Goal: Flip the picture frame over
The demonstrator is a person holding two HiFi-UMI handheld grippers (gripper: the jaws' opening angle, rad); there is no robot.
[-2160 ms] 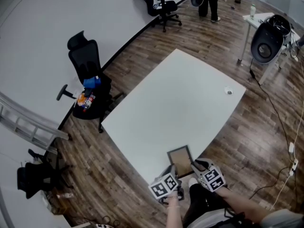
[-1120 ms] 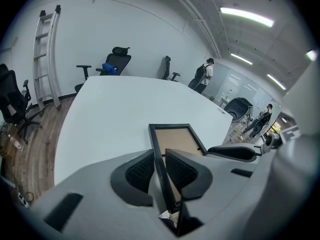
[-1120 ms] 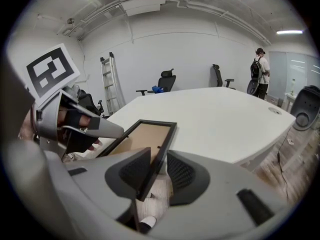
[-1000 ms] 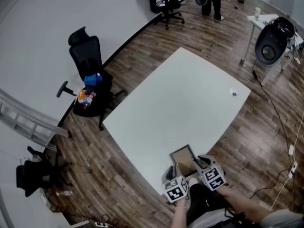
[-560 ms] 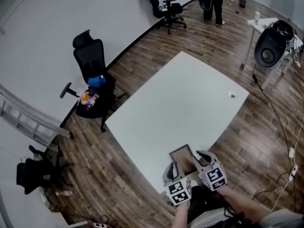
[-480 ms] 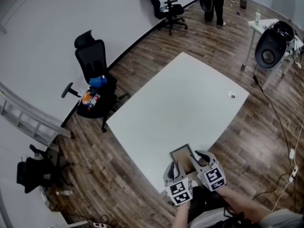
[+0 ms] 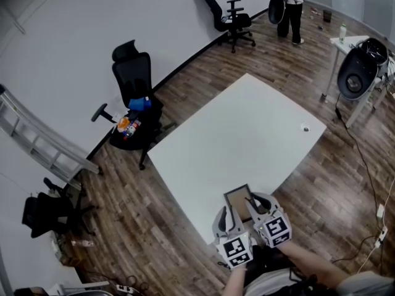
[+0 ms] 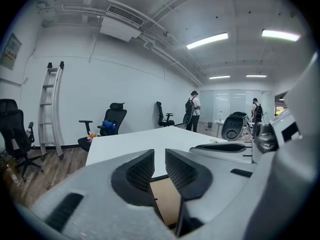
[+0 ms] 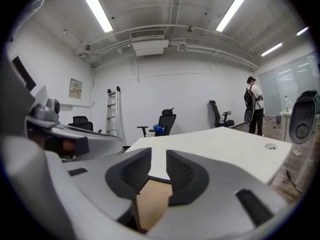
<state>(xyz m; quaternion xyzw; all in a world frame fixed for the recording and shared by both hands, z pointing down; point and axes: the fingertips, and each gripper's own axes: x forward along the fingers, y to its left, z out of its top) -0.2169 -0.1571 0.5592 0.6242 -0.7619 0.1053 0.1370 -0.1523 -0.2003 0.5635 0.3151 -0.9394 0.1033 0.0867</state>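
While picture frame [image 7: 237, 198] overlies table [image 7: 247, 134], chair [image 7: 134, 103], ladder [image 7: 43, 143]

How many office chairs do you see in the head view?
3: one chair holding items, a second chair near the standing person, a third chair at lower left. Others may be hidden.

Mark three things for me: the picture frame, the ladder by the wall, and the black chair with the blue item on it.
picture frame [image 7: 237, 198]: head view, brown panel inside its dark border.
ladder [image 7: 49, 143]: head view, middle stretch.
black chair [image 7: 134, 73]: head view, backrest.
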